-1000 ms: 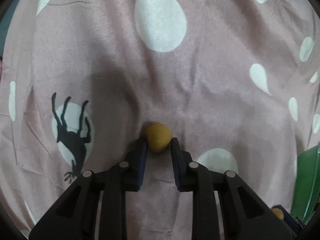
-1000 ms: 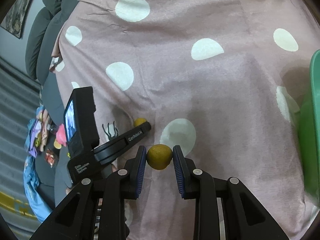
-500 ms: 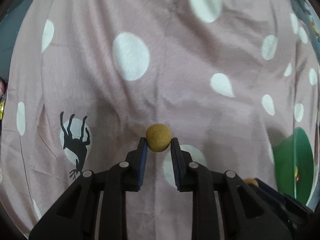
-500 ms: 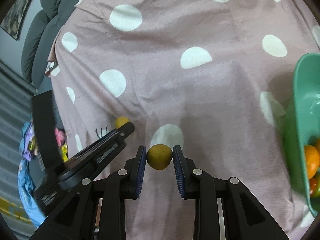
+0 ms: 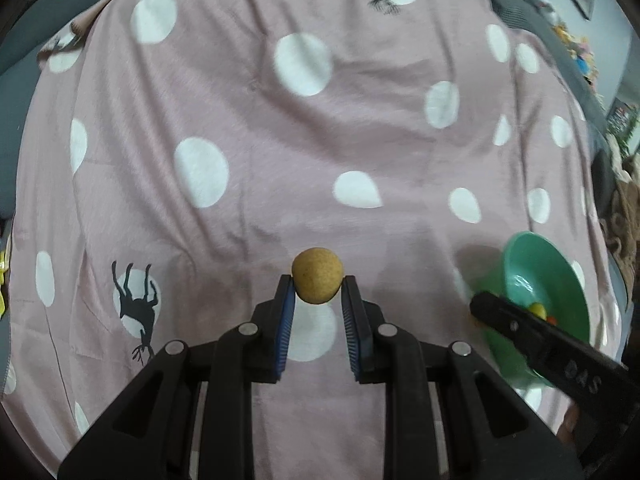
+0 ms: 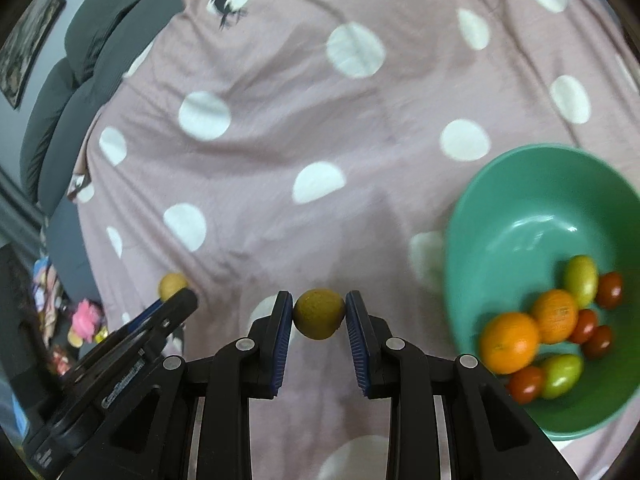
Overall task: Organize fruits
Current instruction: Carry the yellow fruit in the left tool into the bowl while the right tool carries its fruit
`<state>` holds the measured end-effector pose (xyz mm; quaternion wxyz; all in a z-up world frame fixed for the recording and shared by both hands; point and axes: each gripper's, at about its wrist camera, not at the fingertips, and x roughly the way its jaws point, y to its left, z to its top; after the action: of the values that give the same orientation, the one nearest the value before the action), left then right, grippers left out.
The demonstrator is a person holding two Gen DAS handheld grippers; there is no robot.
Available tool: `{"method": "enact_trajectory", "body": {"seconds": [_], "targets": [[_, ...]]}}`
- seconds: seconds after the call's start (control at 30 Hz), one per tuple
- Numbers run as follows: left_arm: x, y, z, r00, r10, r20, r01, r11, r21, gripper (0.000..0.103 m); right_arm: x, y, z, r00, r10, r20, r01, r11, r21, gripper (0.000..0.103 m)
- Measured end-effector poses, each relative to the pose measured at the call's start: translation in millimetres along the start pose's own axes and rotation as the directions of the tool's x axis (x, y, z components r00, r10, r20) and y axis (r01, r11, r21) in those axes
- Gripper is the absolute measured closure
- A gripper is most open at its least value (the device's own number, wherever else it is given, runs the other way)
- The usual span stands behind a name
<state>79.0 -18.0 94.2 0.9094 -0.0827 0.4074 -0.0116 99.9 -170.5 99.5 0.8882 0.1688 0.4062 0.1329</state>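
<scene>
A: What does the left gripper (image 5: 318, 284) carry?

B: Its blue pads are clamped on a small tan fruit (image 5: 317, 275), speckled and rounded, which is held above the pink blanket (image 5: 248, 128). The blanket has white spots and a few dark deer prints, and it covers a grey sofa (image 6: 60, 120).

A: And the right gripper (image 6: 319, 314)?

B: It is clamped likewise on a yellow-green fruit (image 6: 319, 314), a touch darker than the other, also clear of the blanket. In the right wrist view the left gripper shows at the lower left with its tan fruit at the tip.

A: Where does the bowl sit?

B: The green bowl (image 6: 520, 184) rests on the blanket toward its right edge, to the right of both grippers. In the left wrist view the tip of the right gripper crosses in front of the bowl's near rim.

A: What lies in it?

B: Two oranges (image 6: 510, 342) side by side, two pale green fruits (image 6: 581, 280) and several small red tomatoes (image 6: 610, 290), all gathered in the near right part of the bowl. The far part of the bowl is bare.
</scene>
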Motion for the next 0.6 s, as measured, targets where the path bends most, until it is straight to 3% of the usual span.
{"method": "enact_trajectory", "body": {"seconds": [0.23,0.6], "targets": [[-21,-37,-6,0.997,-0.069,0.031,0.066,0.993,0.098,0.080,-28,-19,7,0.993,-0.079,0.084,0.077,0.997,0.030,0.073],[-24,-100,-16,0.984,-0.179,0.005,0.174,0.957,0.230,0.080,-57,-51,11,0.969,-0.188,0.162,0.173,0.980,0.101,0.073]]}}
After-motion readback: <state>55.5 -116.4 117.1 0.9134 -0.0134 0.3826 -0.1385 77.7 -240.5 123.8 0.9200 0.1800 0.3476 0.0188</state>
